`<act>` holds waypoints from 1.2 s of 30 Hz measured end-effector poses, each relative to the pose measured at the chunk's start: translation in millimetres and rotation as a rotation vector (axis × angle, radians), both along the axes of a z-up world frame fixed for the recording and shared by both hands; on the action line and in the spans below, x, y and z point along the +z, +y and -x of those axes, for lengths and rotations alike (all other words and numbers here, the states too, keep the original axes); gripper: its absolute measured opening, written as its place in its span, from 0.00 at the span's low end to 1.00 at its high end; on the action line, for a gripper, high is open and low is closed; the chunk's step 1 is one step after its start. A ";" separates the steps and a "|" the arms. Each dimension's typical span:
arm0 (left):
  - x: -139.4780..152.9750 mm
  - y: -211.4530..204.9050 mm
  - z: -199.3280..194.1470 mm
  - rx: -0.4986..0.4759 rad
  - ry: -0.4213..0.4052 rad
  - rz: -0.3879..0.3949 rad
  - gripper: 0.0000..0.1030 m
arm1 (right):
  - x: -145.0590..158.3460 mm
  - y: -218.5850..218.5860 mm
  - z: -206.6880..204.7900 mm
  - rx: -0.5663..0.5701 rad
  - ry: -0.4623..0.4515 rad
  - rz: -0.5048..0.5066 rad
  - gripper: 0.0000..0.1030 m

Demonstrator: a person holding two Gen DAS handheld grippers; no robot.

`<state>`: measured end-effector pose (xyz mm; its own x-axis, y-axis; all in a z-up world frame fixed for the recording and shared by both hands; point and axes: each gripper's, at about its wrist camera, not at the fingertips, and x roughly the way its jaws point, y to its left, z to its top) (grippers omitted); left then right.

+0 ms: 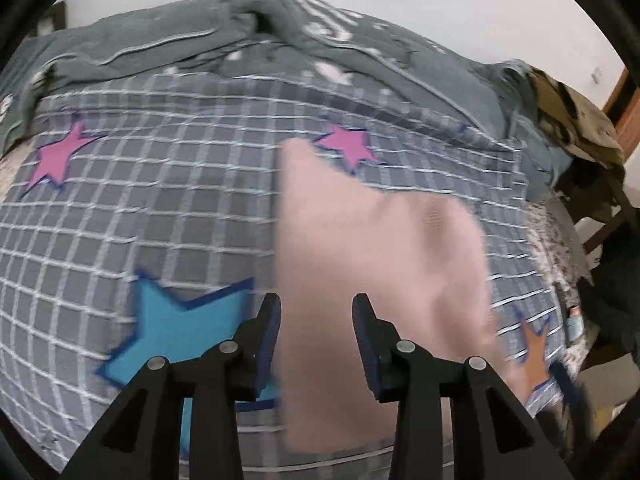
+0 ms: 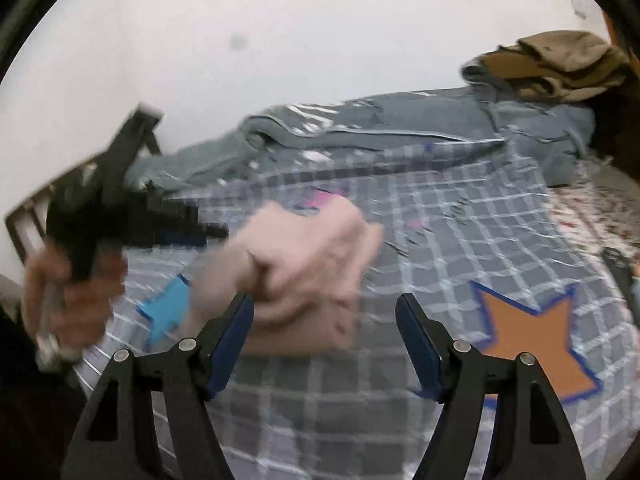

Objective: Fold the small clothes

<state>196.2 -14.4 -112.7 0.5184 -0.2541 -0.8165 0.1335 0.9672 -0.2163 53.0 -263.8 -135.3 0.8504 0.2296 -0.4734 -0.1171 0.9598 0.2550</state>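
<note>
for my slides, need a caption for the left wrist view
Open left gripper above a pink garment lying on a checked, star-patterned bedspread.

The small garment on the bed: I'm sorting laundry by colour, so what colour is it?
Pale pink garment, plain, no pattern; clearest in the left wrist view.

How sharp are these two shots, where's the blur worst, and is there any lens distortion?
Left wrist view: the pink garment smears at its edges, the blanket grid bows from the fisheye. Right wrist view: blurrier overall; the left gripper and the hand holding it streak heavily, and the pink garment is soft.
</note>
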 end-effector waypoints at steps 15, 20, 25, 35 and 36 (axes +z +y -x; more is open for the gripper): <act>-23.6 44.0 30.1 -0.066 -0.029 -0.016 0.34 | -52.8 9.4 -60.1 -0.071 0.137 -0.033 0.10; -25.1 27.1 30.1 -0.097 -0.043 -0.009 0.34 | -58.8 18.5 -55.7 -0.066 0.155 0.027 0.10; -24.4 16.4 27.6 -0.112 -0.057 -0.008 0.34 | -42.8 17.2 -56.3 -0.051 0.159 0.063 0.23; -27.4 13.6 23.2 -0.110 -0.076 -0.059 0.34 | -28.0 -0.9 -76.4 -0.060 0.148 -0.059 0.74; -27.5 15.2 23.9 -0.109 -0.083 -0.070 0.34 | -31.8 -2.9 -86.1 -0.060 0.169 -0.082 0.75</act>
<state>172.2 0.7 -140.2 0.5571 -0.2566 -0.7898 0.2527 0.9583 -0.1332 139.1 -266.7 -167.1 0.7736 0.2247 -0.5925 -0.0090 0.9388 0.3442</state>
